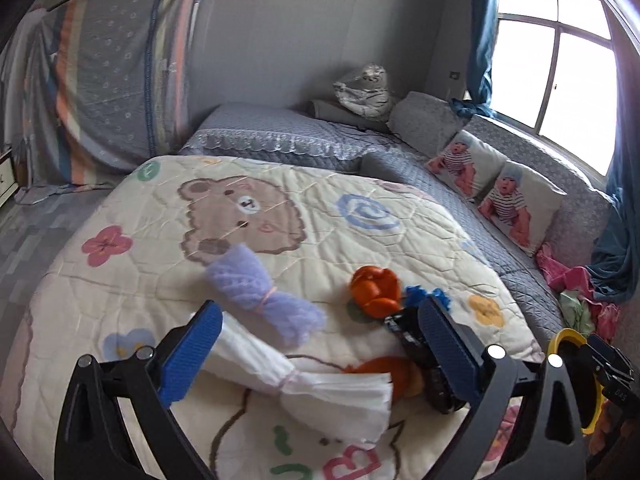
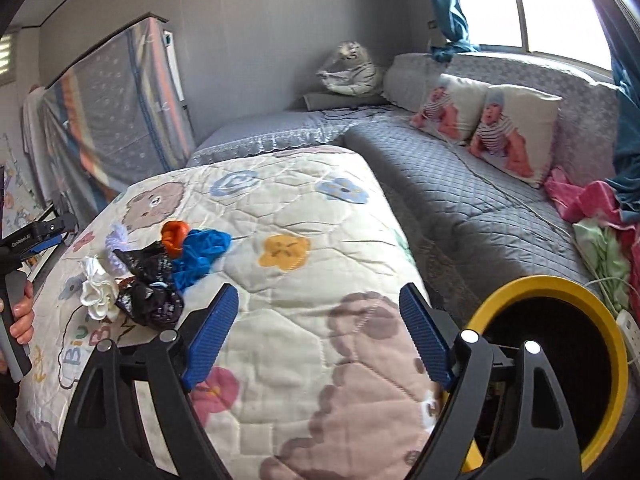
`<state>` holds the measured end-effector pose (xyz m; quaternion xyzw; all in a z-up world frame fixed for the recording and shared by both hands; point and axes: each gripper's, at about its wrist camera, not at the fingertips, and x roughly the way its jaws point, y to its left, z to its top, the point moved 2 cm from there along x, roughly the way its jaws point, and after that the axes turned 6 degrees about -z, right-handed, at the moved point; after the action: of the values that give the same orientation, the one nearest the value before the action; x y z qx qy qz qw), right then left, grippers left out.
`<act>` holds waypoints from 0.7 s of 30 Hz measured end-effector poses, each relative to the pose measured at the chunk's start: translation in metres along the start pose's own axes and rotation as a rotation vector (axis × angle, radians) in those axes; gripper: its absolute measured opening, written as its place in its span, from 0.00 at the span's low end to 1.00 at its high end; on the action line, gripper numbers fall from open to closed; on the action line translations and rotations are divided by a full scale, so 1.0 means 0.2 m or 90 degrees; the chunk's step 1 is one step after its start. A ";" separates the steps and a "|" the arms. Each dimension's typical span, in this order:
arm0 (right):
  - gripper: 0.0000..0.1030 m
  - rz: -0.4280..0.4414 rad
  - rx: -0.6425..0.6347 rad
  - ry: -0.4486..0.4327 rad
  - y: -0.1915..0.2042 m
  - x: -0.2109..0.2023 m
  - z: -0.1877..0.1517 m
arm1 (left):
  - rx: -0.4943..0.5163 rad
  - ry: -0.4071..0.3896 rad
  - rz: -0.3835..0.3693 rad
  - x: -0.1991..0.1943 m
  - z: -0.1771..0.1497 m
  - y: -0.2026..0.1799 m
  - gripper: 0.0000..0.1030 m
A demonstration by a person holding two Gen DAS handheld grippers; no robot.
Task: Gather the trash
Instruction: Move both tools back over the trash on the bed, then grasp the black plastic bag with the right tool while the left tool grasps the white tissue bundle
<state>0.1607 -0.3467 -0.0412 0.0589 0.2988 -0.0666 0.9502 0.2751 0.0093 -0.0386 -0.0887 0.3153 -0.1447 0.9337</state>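
Trash lies in a heap on the cream cartoon quilt (image 1: 168, 280). In the left wrist view my left gripper (image 1: 320, 344) is open around a white paper bundle (image 1: 304, 384). Beyond it lie a purple net bundle (image 1: 264, 292), an orange wrapper (image 1: 376, 284), a black crumpled bag (image 1: 416, 344) and a blue scrap (image 1: 424, 294). The right wrist view shows the same heap at left: white bundle (image 2: 98, 288), black bag (image 2: 150, 292), blue scrap (image 2: 200, 254), orange wrapper (image 2: 175, 236). My right gripper (image 2: 316, 332) is open and empty over bare quilt (image 2: 304, 208), right of the heap. A yellow-rimmed bin (image 2: 552, 356) stands at lower right.
A grey quilted sofa (image 2: 460, 184) with baby-print pillows (image 2: 512, 132) runs along the window side. Pink and green cloths (image 2: 592, 216) lie on it. A plush cat (image 2: 352, 68) sits in the far corner. A covered mattress (image 1: 104, 92) leans on the left wall.
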 end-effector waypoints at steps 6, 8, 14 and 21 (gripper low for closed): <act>0.76 0.088 -0.075 -0.010 0.30 0.07 -0.01 | -0.059 0.032 0.078 -0.02 -0.14 0.12 0.92; 0.76 0.118 -0.103 -0.018 0.39 0.07 -0.02 | -0.096 0.043 0.081 -0.02 -0.18 0.15 0.92; 0.76 0.176 -0.172 -0.021 0.57 0.12 -0.04 | -0.147 0.054 0.099 0.01 -0.25 0.13 0.92; 0.76 0.204 -0.235 0.009 0.70 0.24 -0.07 | -0.188 0.074 0.111 0.09 -0.26 0.15 0.92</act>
<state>0.2139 -0.2106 -0.0696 -0.0688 0.2991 0.1414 0.9412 0.2628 0.0282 -0.0971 -0.1884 0.3927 -0.0200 0.9000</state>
